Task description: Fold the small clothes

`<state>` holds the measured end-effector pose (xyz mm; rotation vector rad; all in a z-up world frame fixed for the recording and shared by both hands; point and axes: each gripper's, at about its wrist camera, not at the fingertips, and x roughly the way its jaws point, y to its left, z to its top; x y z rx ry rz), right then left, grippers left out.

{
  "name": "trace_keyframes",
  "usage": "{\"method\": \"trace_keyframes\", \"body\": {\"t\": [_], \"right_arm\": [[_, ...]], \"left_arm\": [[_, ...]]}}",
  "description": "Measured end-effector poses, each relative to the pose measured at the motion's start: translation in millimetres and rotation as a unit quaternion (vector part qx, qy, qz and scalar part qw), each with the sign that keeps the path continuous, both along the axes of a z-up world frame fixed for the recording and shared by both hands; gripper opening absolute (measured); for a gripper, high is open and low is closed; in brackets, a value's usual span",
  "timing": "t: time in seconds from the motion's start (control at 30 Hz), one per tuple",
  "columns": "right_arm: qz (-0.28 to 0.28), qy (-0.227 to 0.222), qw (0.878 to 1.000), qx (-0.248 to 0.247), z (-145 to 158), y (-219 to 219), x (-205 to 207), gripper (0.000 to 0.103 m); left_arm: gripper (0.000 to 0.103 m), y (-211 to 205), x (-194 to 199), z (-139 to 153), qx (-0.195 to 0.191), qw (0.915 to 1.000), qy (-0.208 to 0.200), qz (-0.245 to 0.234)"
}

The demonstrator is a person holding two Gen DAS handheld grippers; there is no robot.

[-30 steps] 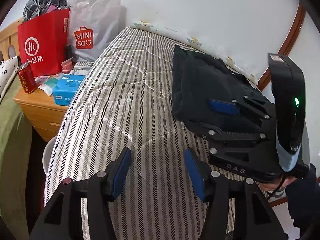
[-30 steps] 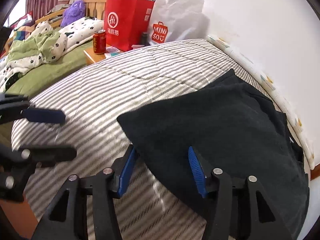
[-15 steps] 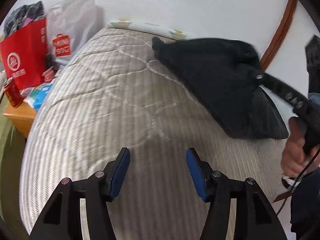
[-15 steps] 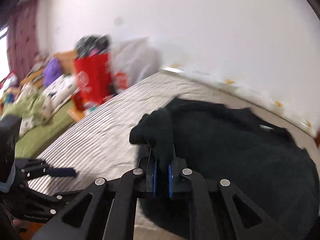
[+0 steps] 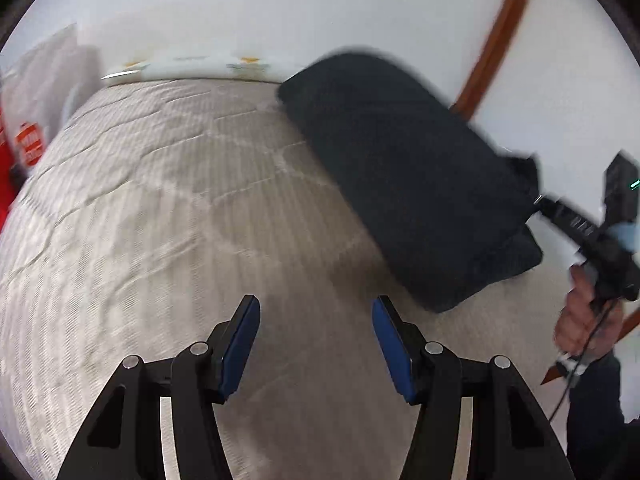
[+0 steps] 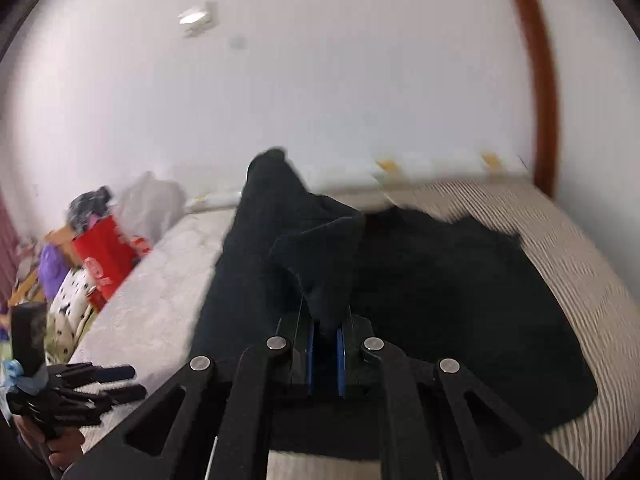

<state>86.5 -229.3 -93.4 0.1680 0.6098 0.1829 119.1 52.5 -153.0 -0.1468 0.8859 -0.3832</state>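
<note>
**Dark garment lifted by one corner over the striped mattress**

We hold the right gripper (image 6: 325, 340) clamped on a corner of the black garment (image 6: 440, 300), the blue pads pressed tight against the cloth. That corner is raised, and the rest of the garment drapes down onto the striped mattress (image 6: 580, 248) toward its wall side. Our left gripper (image 5: 316, 344) hangs with its jaws parted and nothing between them, above bare mattress. Seen from the left wrist, the garment (image 5: 400, 168) fills the right half of the bed, its far edge near the white wall (image 5: 280, 8) and a brown wooden trim (image 5: 492, 40).

The left half of the mattress lies bare, giving us broad room up to its rounded near edge. Along the wall runs a pale patterned strip (image 5: 188, 66) at the mattress border.

Beyond the head end stand a red paper bag (image 6: 106, 252) with dark cloth bulging from its top and, just beside it, a translucent white bag (image 6: 150, 204); we cannot tell what that one holds. Both views are blurred.
</note>
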Motion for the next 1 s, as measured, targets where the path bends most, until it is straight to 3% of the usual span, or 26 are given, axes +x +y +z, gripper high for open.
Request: {"method": "trace_keyframes", "body": {"t": [0.17,0.27,0.33,0.4,0.6,0.77,0.83,0.93,1.0], "right_arm": [[-0.019,0.057,0.997,0.038,-37.7,-38.5,0.1,0.011],[-0.02,0.05,0.998,0.044,-38.9,-42.2,-3.9,0.023],[-0.013,0.039,0.998,0.045,-34.7,-45.2,-5.8,0.04],[-0.008,0.037,0.998,0.054,-32.6,-42.3,2.0,0.047],[0.001,0.054,0.994,0.093,-36.3,-46.2,32.6,0.05],[-0.01,0.064,0.993,0.095,-41.3,-39.8,61.9,0.05],[-0.021,0.069,0.994,0.078,-42.6,-33.4,69.7,0.037],[-0.016,0.057,0.997,0.055,-41.0,-27.0,76.4,0.016],[-0.012,0.039,0.998,0.057,-36.1,-30.3,75.7,0.011]], "left_arm": [[0.056,-29.3,4.4,2.1,-0.007,0.999,-0.007,-0.043],[0.06,-39.2,0.1,1.8,-0.001,0.9981,-0.015,-0.06],[0.061,-41.9,0.0,1.1,0.004,0.998,-0.02,-0.059],[0.061,-43.3,0.2,0.4,0.0,0.9981,-0.017,-0.059],[0.062,-44.4,-7.5,6.2,-0.036,0.9963,-0.018,-0.075],[0.062,-69.8,-4.5,1.8,-0.002,0.9959,-0.02,-0.089],[0.062,-84.0,2.0,-3.9,0.019,0.9958,-0.019,-0.087],[0.062,-99.0,12.9,-11.5,0.016,0.9958,-0.004,-0.09],[0.062,-107.6,18.6,-14.2,0.019,0.9961,0.006,-0.086]]}}
